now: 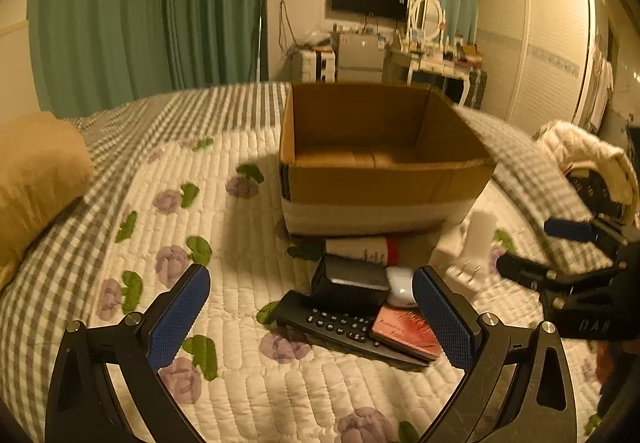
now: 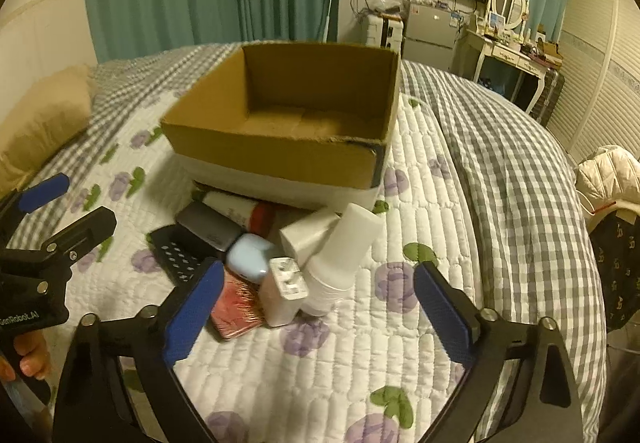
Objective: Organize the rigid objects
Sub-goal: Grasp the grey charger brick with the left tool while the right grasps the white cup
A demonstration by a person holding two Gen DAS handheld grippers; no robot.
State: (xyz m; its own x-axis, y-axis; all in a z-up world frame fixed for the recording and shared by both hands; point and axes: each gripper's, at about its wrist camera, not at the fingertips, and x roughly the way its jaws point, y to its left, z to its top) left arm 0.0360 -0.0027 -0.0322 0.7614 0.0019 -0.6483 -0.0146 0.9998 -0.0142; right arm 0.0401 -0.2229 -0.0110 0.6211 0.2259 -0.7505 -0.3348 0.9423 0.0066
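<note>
Remote point(image 1: 344, 327) keypad clear from left wrist, half-hidden from right wrist

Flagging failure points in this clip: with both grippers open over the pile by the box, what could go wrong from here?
The items lie heaped and touching: closing the right gripper on the white bottle may also nudge the white charger beside it. The black remote lies partly under other items, so lifting it could scatter them. The soft quilt may let things tip.
</note>
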